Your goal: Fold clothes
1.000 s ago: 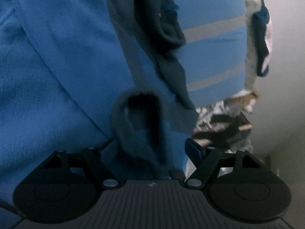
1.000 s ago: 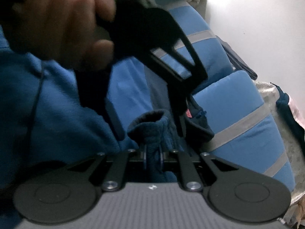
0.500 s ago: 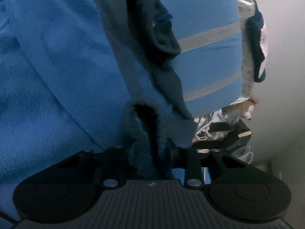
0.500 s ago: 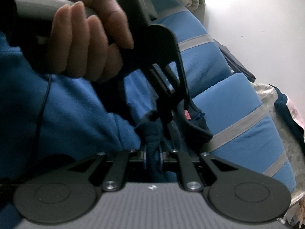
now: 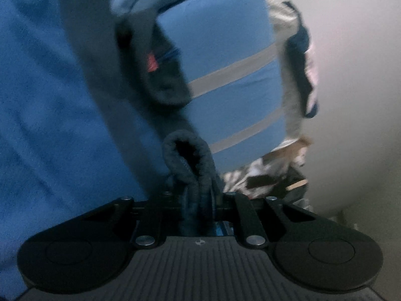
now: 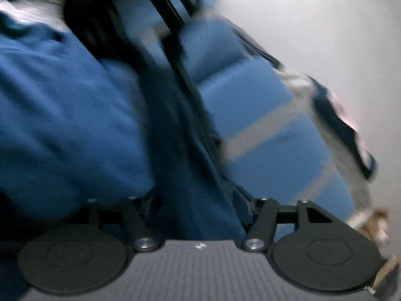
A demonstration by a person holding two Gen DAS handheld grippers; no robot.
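Left gripper (image 5: 199, 204): jaws closing, pads pressed on a rolled dark-navy fleece cuff (image 5: 189, 150). The cuff forms a soft, napped loop with a dark hollow in the middle, and it rises directly above the fingertips.

Right gripper (image 6: 198, 208): jaws opening and standing wide. Navy fabric of the fleece garment (image 6: 75, 115) lies between them, but the pads do not press on it (the view is motion-blurred, so fine contact cannot be confirmed).

The garment is matte and fuzzy. It fills the left half of both views and drapes in broad folds.

Beyond it stands a smooth, lighter-blue cushion (image 5: 225, 57) with rounded corners and two grey stripes. A mixed heap of clothes (image 5: 298, 75) lies along the cushion's right edge.

The right side of each view is a plain pale surface (image 5: 351, 87), with open space beside the heap.
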